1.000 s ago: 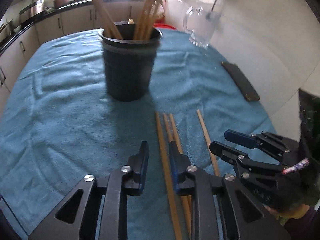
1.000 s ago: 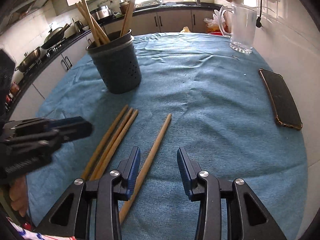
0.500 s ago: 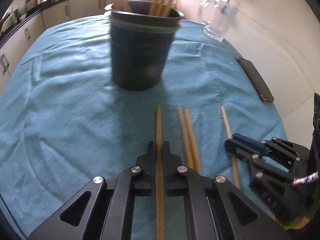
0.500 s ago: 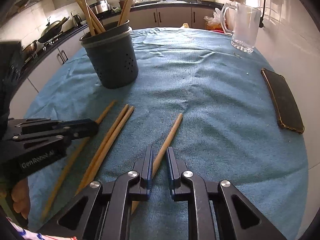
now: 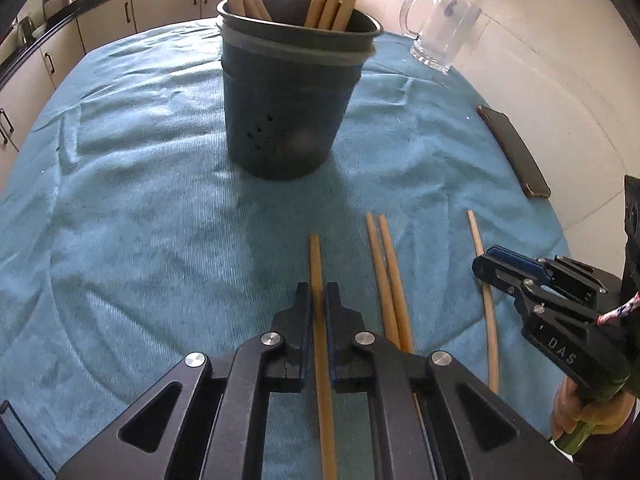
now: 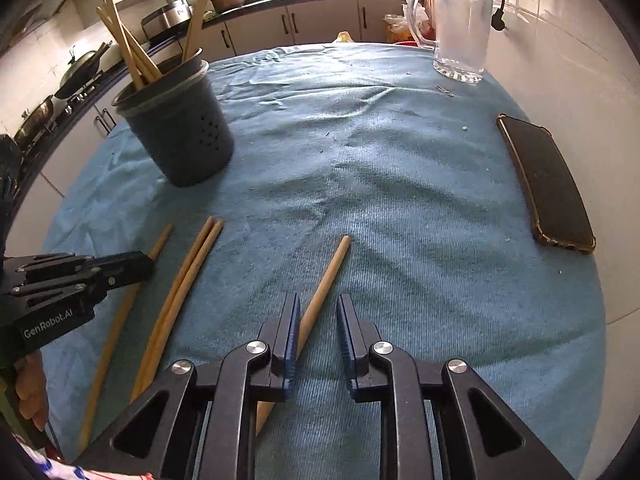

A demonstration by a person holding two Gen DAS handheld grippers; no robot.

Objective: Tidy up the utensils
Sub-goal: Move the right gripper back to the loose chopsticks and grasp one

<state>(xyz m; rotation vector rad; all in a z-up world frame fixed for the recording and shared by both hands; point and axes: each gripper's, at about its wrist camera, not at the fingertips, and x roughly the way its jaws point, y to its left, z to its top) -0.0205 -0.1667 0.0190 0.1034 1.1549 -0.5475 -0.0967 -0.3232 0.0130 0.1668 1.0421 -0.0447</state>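
The thin, stiff, light chopstick lies on the blue cloth near the cup, pinched by my left gripper, while my right gripper has just opened a bit around another stick.

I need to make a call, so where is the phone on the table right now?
The phone lies flat on the blue cloth near the table's right edge by the wall, in front of the glass mug, right of the loose chopsticks.
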